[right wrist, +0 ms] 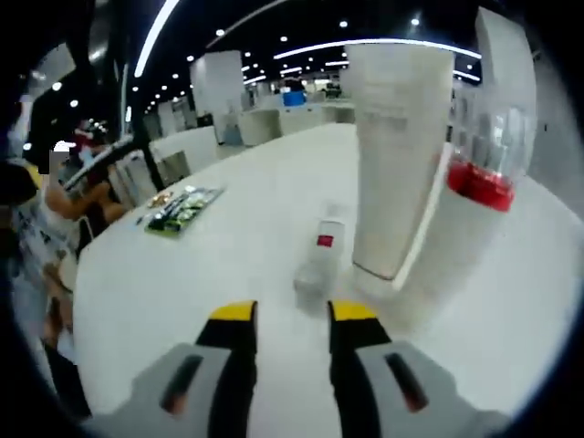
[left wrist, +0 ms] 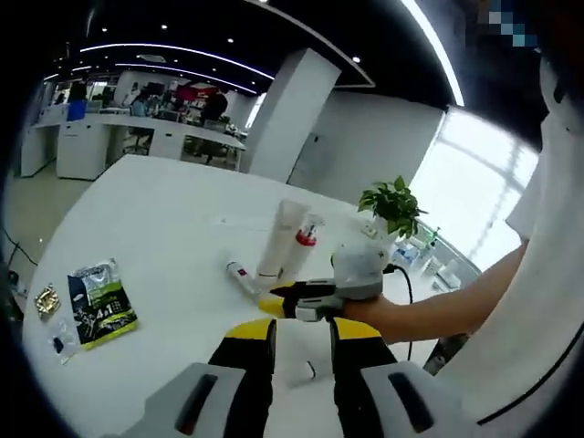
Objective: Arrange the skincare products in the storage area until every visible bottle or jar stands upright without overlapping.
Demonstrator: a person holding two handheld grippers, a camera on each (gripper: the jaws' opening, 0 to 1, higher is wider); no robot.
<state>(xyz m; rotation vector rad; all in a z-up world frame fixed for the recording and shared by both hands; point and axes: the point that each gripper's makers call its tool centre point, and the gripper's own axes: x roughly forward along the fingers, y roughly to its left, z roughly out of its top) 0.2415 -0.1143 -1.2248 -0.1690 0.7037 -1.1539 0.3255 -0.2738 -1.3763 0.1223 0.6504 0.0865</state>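
Table (left wrist: pixel 155 210), white and broad, carries the skincare items near its middle; in the left gripper view a tall white tube (left wrist: pixel 281 239) stands on its cap, and a bottle with a red collar (left wrist: pixel 305 241) leans or stands just beside it, touching or nearly so; a small white bottle (left wrist: pixel 241 276) with a red mark lies flat on the table just in front of the tube. The left gripper (left wrist: pixel 302 339) hovers low over the table with its yellow-tipped jaws spread and nothing between them; the right gripper (left wrist: pixel 274 301) comes in from the right, held in a person's hand, its tips close to the lying bottle. In the right gripper view the right gripper's jaws stand apart with a gap and hold nothing; the small white bottle sits just beyond them, flat on its side, with the tall white tube close behind it and the bottle with a red collar to the tube's right, though the blur makes it hard to tell whether that one stands fully upright. Well apart, a green sachet (left wrist: pixel 102 301) lies near the table's edge; a potted plant (left wrist: pixel 392 208) stands at the far side.
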